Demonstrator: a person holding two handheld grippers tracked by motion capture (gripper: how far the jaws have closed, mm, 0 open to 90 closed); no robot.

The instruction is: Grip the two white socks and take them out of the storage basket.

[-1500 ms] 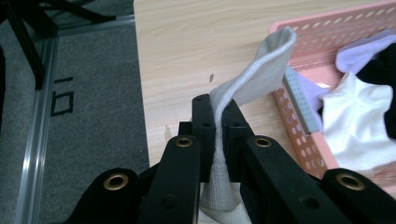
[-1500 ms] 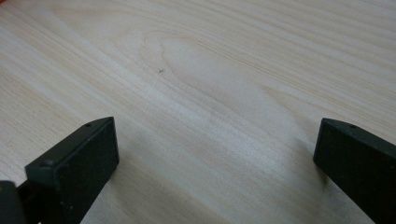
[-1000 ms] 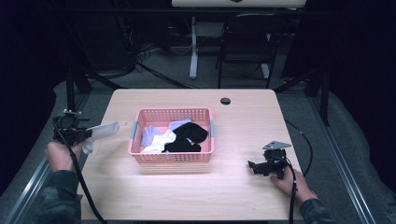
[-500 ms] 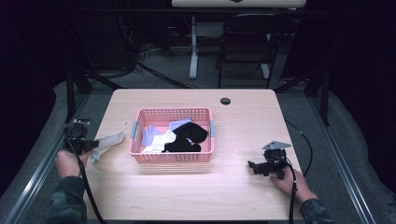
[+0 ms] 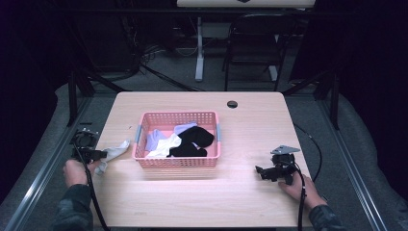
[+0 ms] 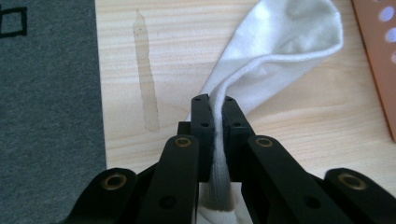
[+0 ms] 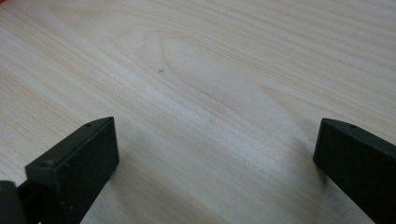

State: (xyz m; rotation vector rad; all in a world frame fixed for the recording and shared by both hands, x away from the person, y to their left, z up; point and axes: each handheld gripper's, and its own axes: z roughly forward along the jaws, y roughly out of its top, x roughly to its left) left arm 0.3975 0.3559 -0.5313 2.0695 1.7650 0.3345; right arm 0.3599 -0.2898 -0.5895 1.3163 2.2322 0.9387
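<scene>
A white sock (image 6: 275,51) lies draped on the wooden table (image 5: 250,120) just left of the pink basket (image 5: 177,161). My left gripper (image 6: 215,100) is shut on the sock's cuff end, and the cloth shows pinched between the two black jaws. In the high view that left gripper (image 5: 100,155) sits low at the table's left edge with the white sock (image 5: 115,150) trailing toward the basket. My right gripper (image 5: 260,172) rests near the table's right front. In the right gripper view its jaws stand wide apart over bare wood, the right gripper (image 7: 215,140) open.
The basket holds a black garment (image 5: 192,142), a white piece (image 5: 163,146) and a lavender piece (image 5: 185,128). A dark round hole (image 5: 232,104) marks the table's far side. Grey carpet (image 6: 46,93) lies beyond the left edge. A chair and desk legs stand behind the table.
My left hand has come down to the table's left edge with the white sock, which now lies partly on the wood. The right gripper has kept still.
</scene>
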